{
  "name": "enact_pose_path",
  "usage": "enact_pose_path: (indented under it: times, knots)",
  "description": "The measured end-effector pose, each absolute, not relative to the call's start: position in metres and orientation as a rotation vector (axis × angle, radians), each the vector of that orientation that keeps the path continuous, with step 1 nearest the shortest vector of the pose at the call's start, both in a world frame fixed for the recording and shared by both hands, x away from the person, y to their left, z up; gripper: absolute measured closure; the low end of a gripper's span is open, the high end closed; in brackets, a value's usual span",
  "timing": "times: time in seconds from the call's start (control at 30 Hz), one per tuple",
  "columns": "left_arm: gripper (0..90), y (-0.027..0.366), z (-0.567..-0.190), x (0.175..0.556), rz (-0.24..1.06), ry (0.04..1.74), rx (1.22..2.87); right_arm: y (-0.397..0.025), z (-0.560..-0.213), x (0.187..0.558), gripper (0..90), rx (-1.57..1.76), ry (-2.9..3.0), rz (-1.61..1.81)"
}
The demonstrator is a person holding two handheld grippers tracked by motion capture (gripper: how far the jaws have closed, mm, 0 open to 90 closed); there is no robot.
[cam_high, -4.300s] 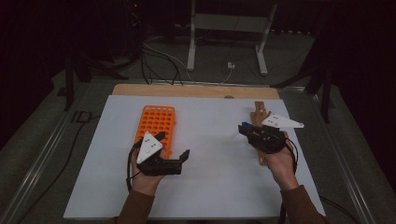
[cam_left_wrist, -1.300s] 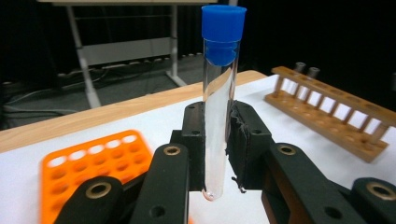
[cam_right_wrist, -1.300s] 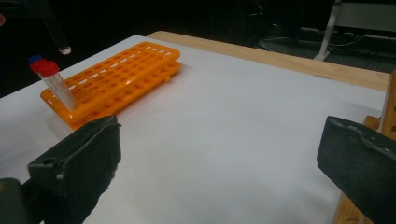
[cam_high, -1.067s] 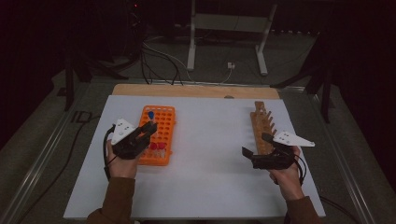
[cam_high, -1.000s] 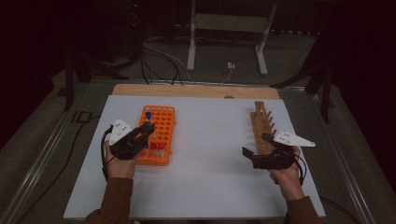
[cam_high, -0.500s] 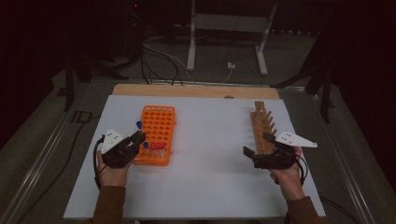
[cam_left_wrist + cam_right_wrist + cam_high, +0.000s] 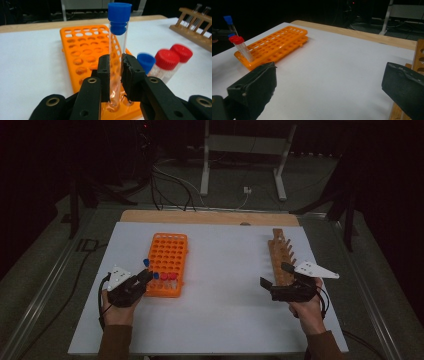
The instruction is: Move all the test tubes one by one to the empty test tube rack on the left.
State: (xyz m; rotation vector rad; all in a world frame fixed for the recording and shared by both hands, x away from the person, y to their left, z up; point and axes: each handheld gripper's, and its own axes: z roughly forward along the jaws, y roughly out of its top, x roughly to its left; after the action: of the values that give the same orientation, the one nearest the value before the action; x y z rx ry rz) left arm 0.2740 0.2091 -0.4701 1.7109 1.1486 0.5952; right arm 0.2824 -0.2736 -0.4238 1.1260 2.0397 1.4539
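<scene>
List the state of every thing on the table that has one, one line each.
Left claw: shut on the blue-capped tube.
Blue-capped tube: capped, upright, held at the orange rack's near edge.
Right claw: open, holding nothing, beside the wooden rack.
Orange rack: flat on the table, most holes empty.
Red-capped tubes: capped, standing tilted in the orange rack.
Wooden rack: standing on the table.
</scene>
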Motion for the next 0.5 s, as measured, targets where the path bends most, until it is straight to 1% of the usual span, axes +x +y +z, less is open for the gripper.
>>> enact_pose_path:
  times: [0.33,0.5]
  knots:
    - [78.1,0.206,-0.484,0.274,0.568,1.161,1.864,-0.274,-0.425,0.283,0.3,1.13,2.041,1.45]
    - [78.1,0.207,-0.485,0.275,0.555,1.168,1.882,-0.274,-0.425,0.283,0.3,1.131,2.043,1.446]
